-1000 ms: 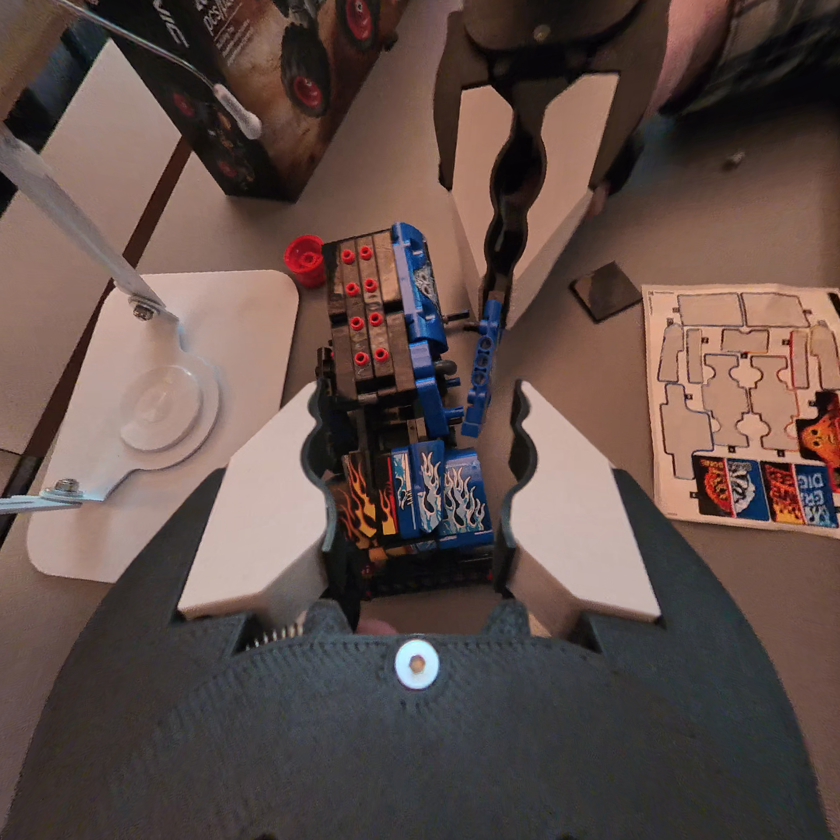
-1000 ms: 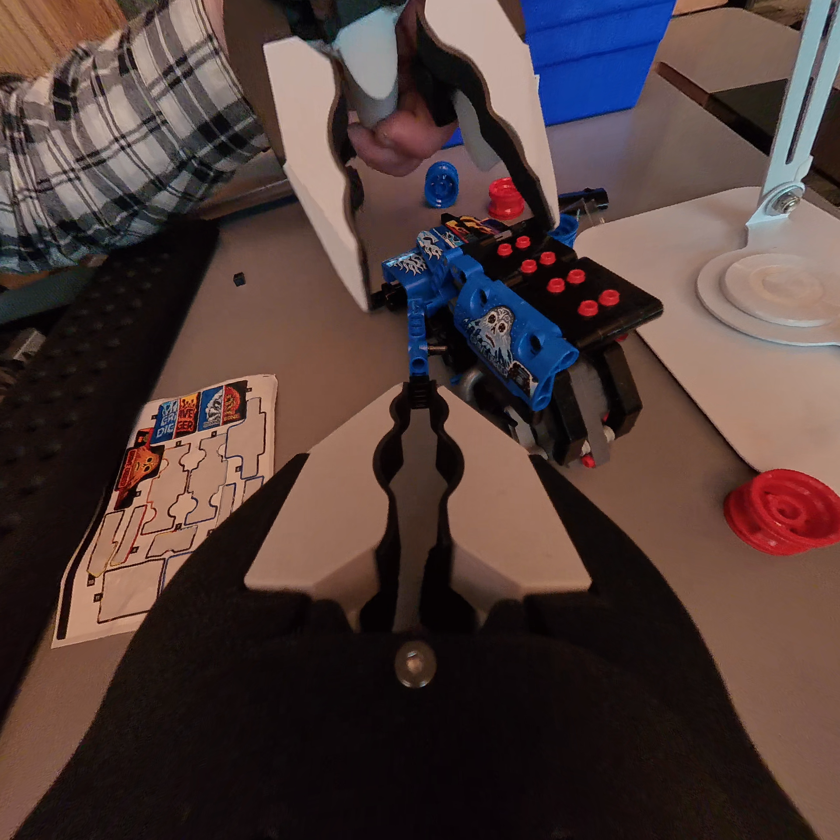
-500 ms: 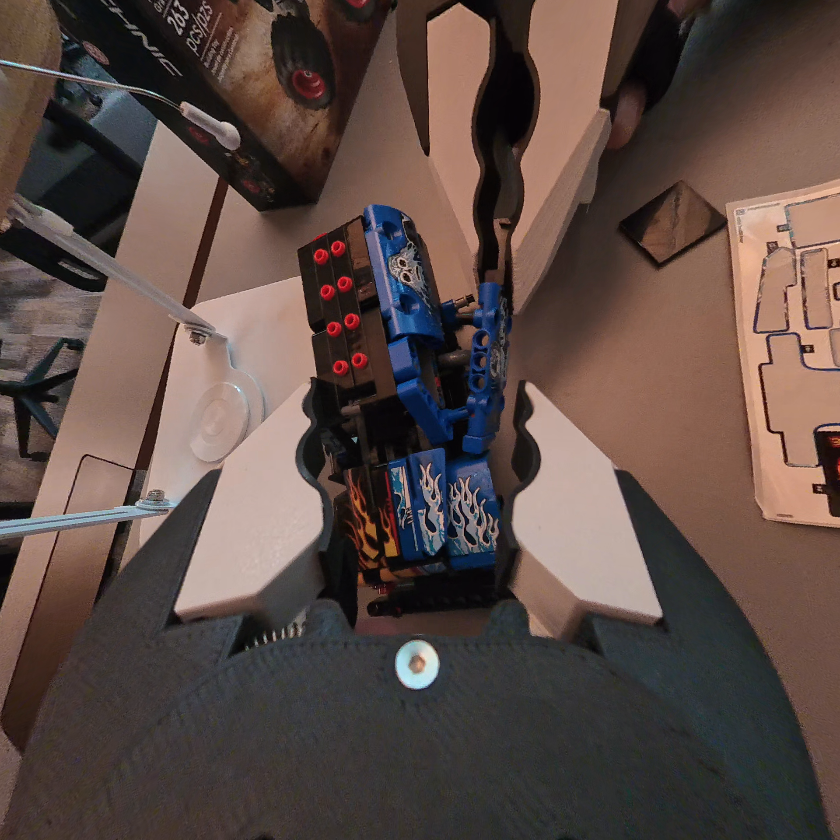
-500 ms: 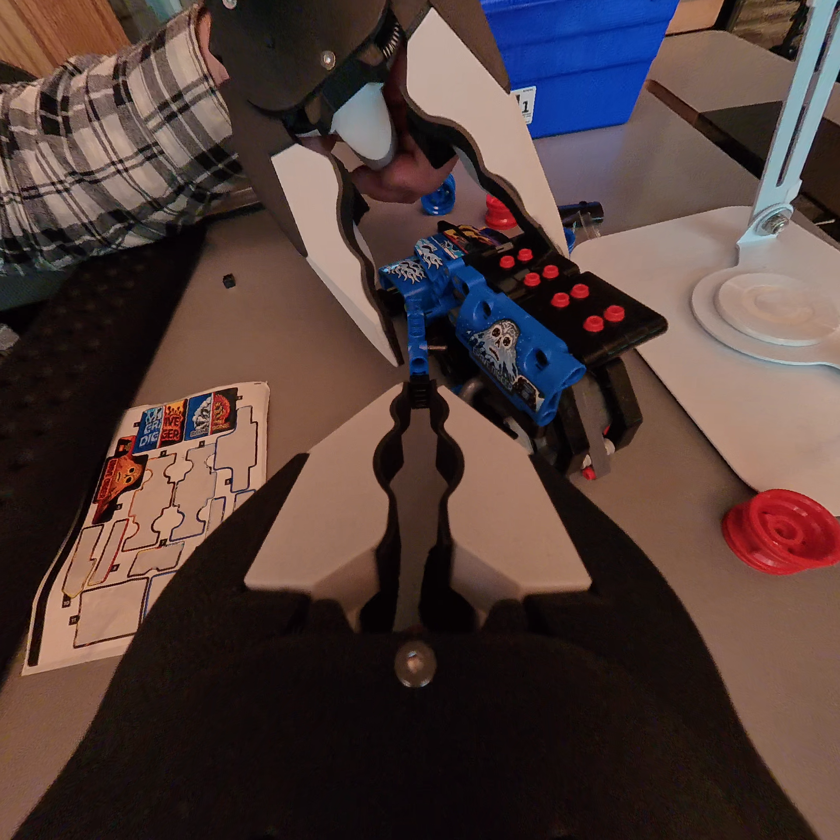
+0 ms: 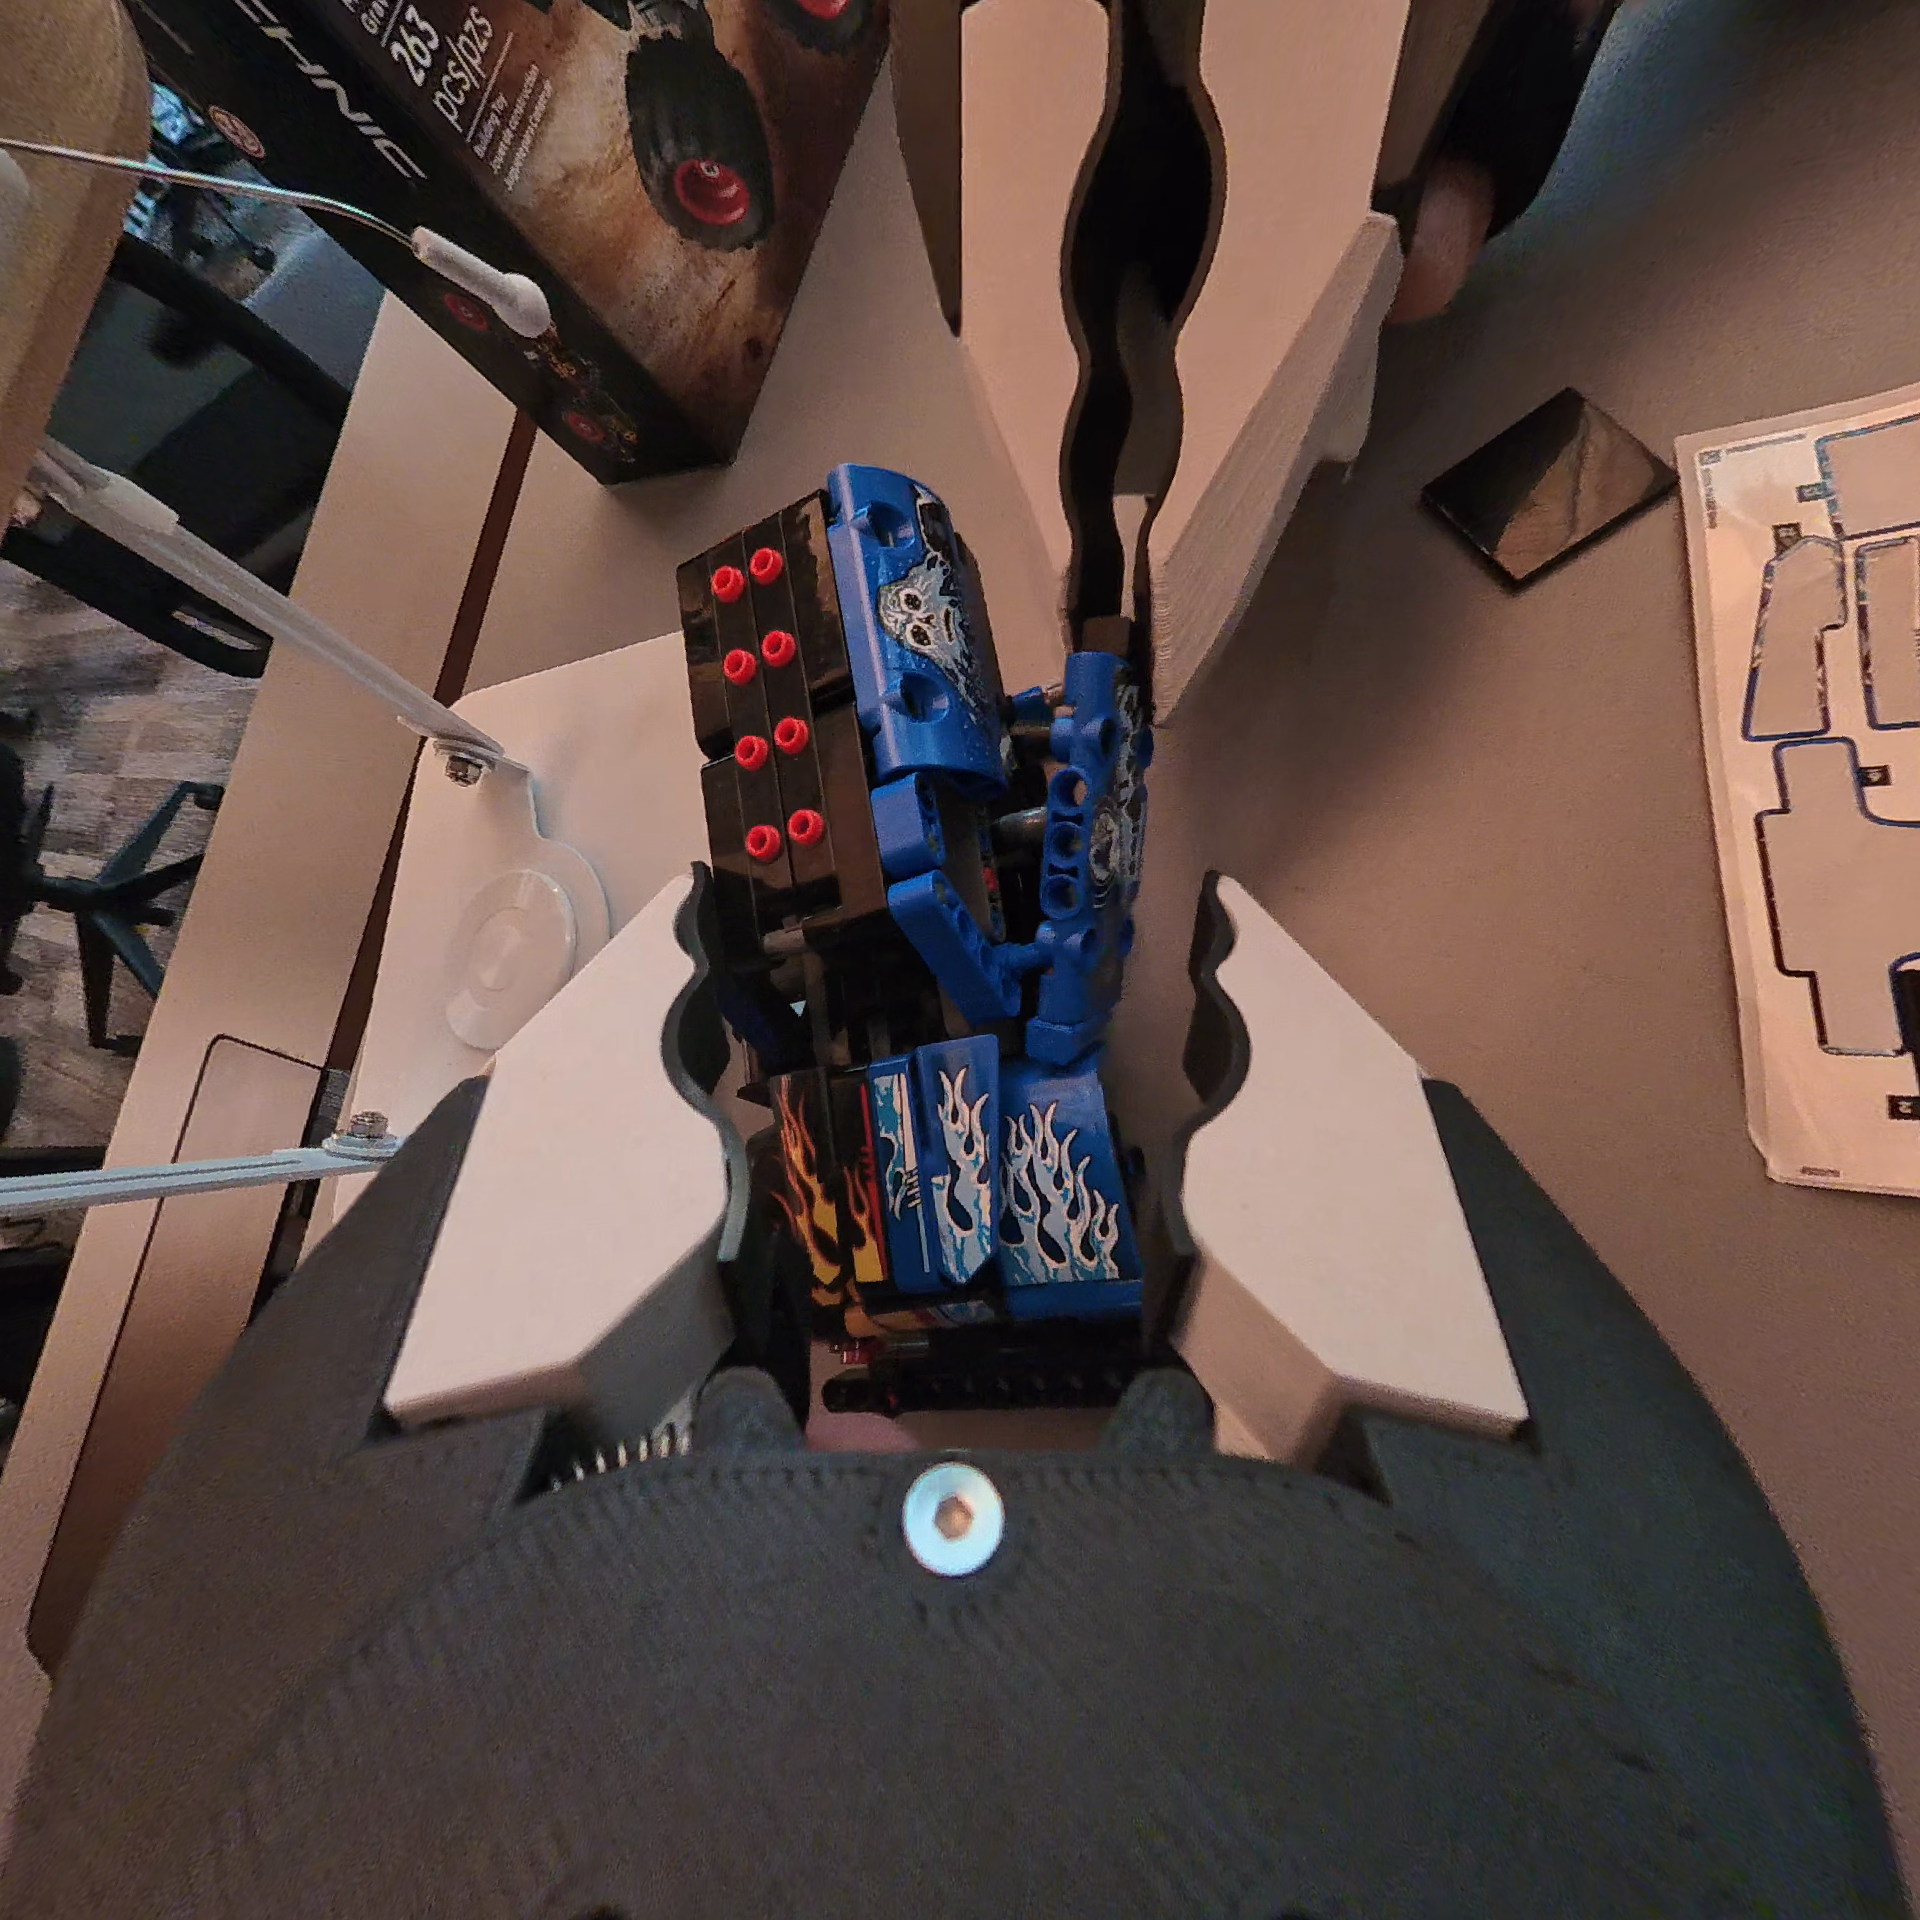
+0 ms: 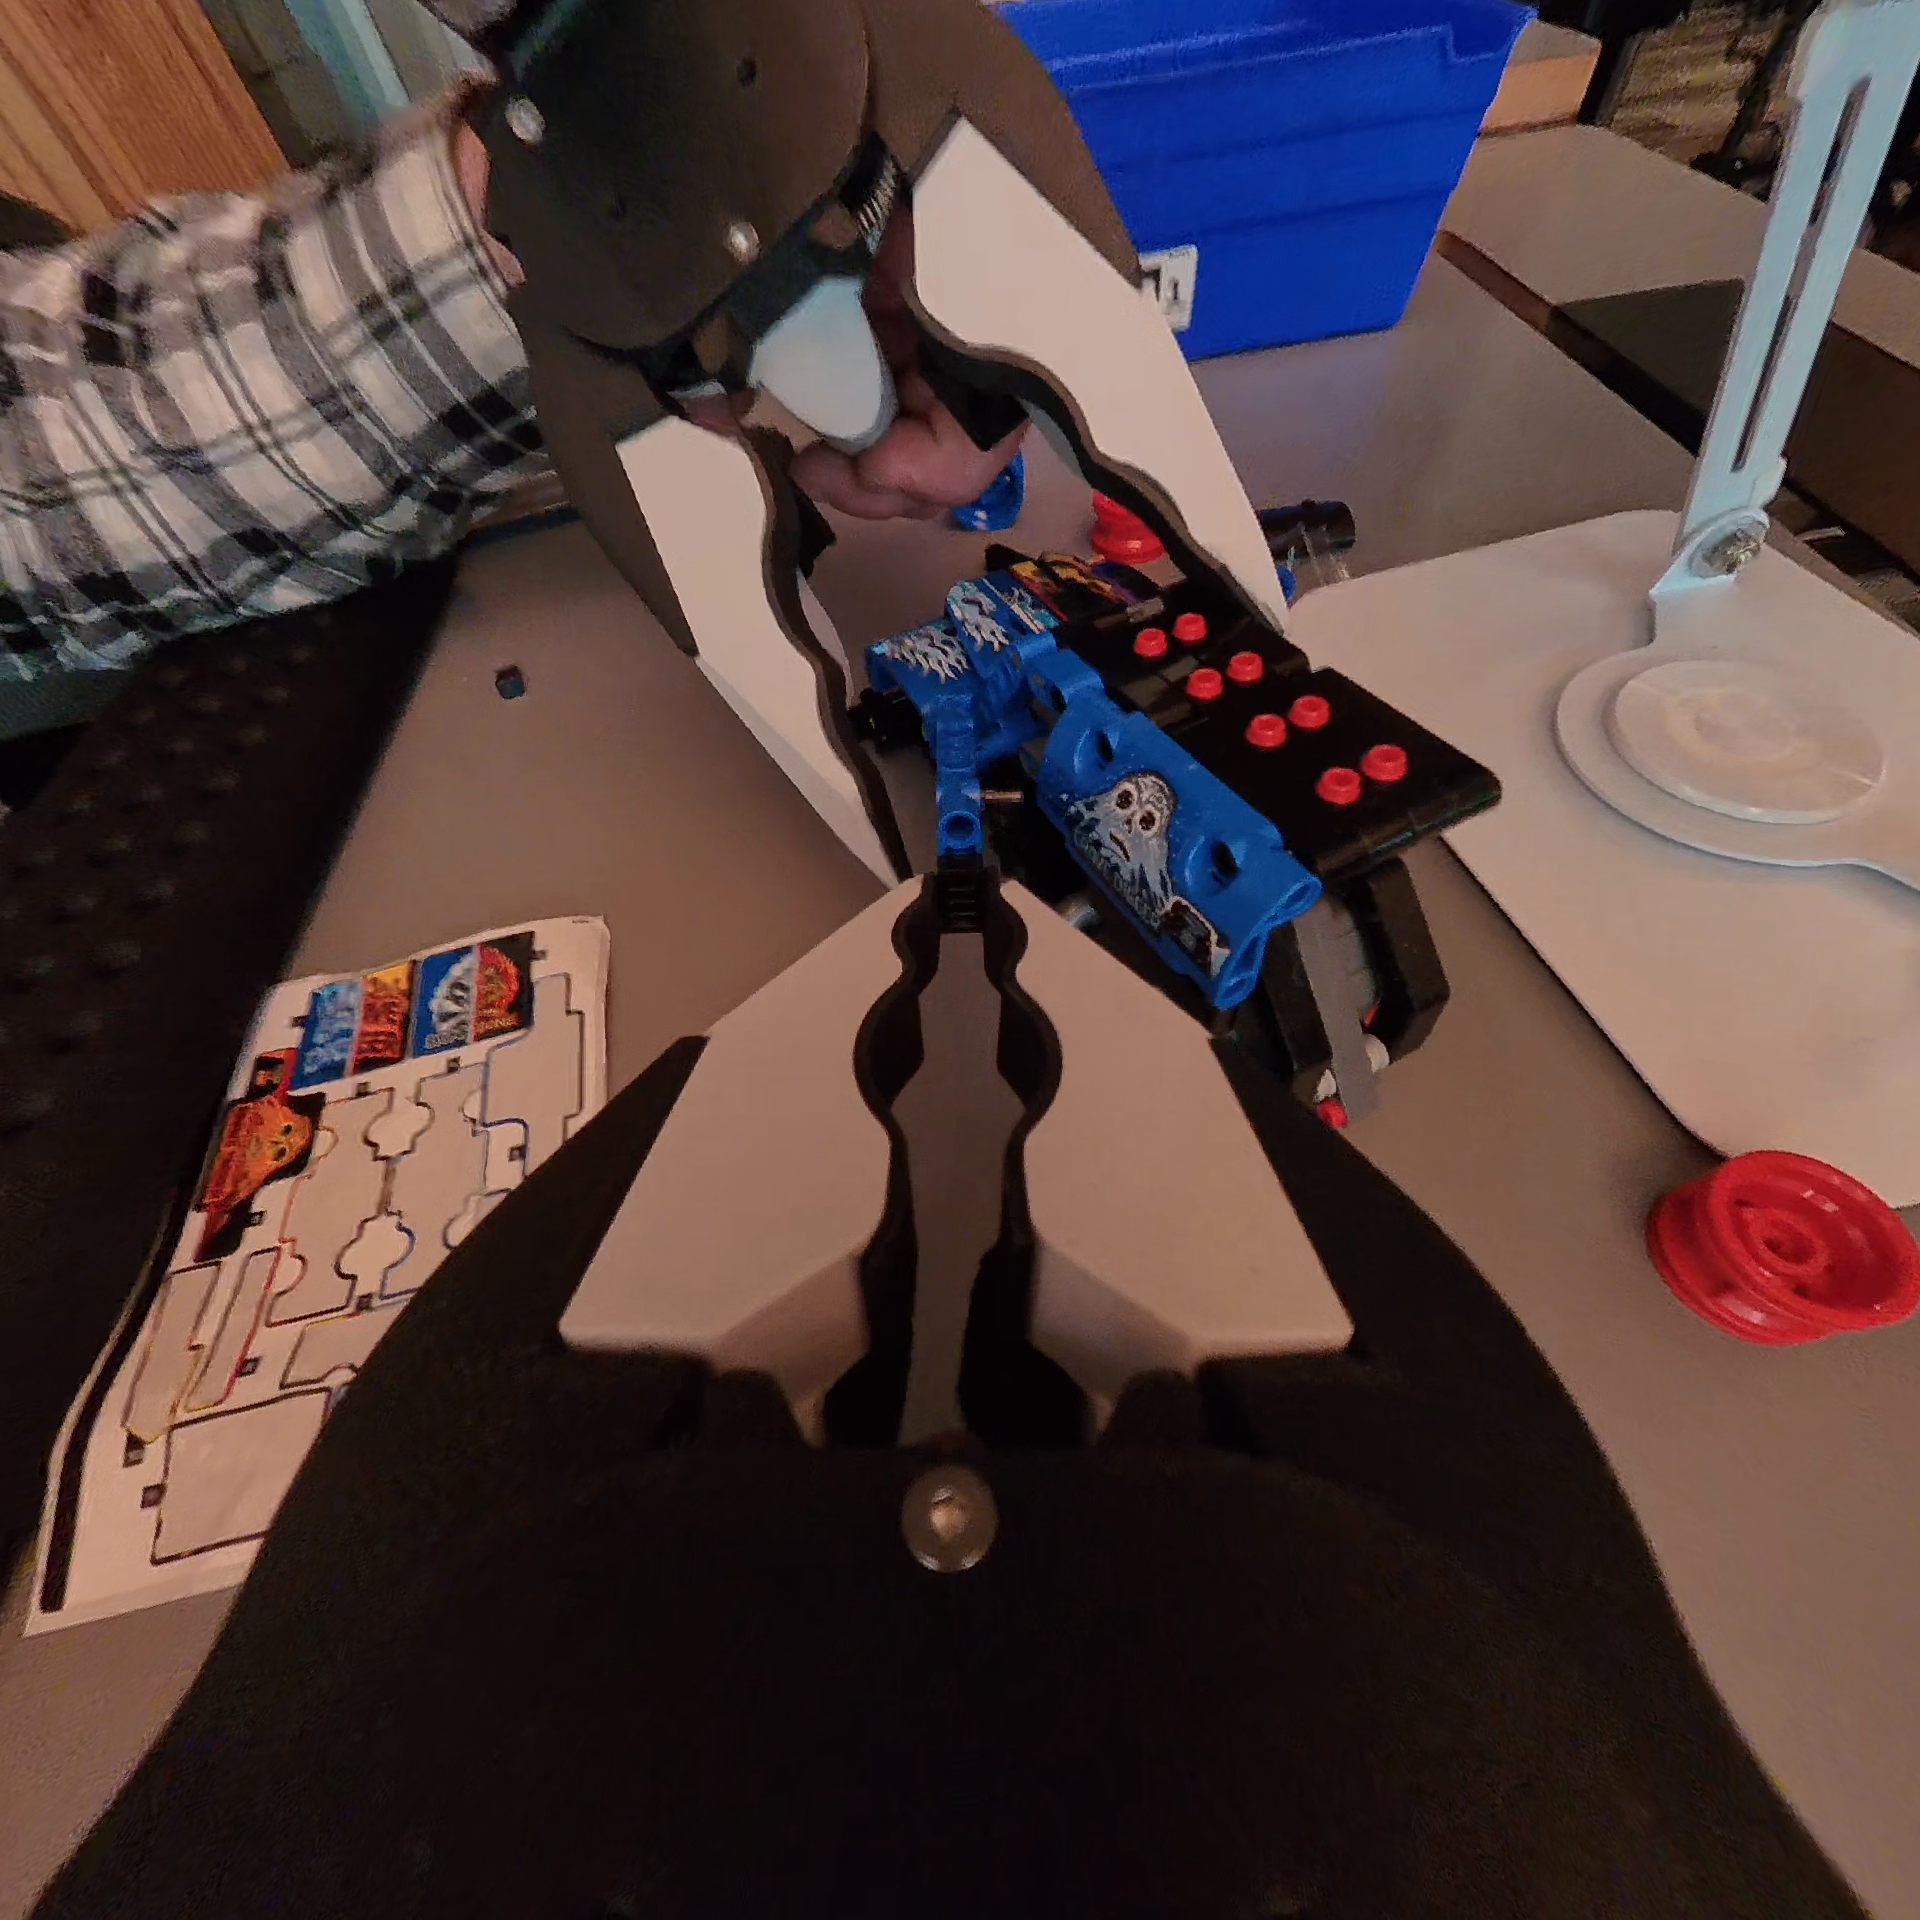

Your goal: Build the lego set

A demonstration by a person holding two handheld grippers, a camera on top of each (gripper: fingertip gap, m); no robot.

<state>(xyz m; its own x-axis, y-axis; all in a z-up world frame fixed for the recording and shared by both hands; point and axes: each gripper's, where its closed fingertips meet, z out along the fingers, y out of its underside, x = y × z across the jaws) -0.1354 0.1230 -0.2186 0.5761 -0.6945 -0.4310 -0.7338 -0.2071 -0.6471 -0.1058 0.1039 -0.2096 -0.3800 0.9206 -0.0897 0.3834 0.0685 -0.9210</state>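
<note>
The lego truck body (image 5: pixel 883 748), black with red studs, blue panels and flame stickers, sits between the fingers of my left gripper (image 5: pixel 951 935), which is shut on its flame-stickered end and holds it tilted above the table. In the right wrist view the truck body (image 6: pixel 1164 821) and the left gripper (image 6: pixel 1070 727) show ahead. My right gripper (image 6: pixel 961 894) is shut on the black end of a blue beam piece (image 6: pixel 954 769). The beam (image 5: pixel 1091 831) lies against the model's blue side, with the right gripper (image 5: pixel 1107 623) above it.
The set's box (image 5: pixel 582 208) stands at the back left. A sticker sheet (image 6: pixel 343 1195) and a black tile (image 5: pixel 1548 488) lie on the grey table. A red wheel hub (image 6: pixel 1787 1247), a white stand base (image 6: pixel 1662 935), a blue bin (image 6: pixel 1278 156) and a plaid sleeve (image 6: pixel 239 416) are around. My left and right fingertips are right by each other. Left tips and right tips are each some 15 cm from the red wheel hub (image 6: pixel 1787 1247).
My left gripper has raised and tilted the truck body off the table. My right gripper has brought the blue beam in against the model's blue side.
</note>
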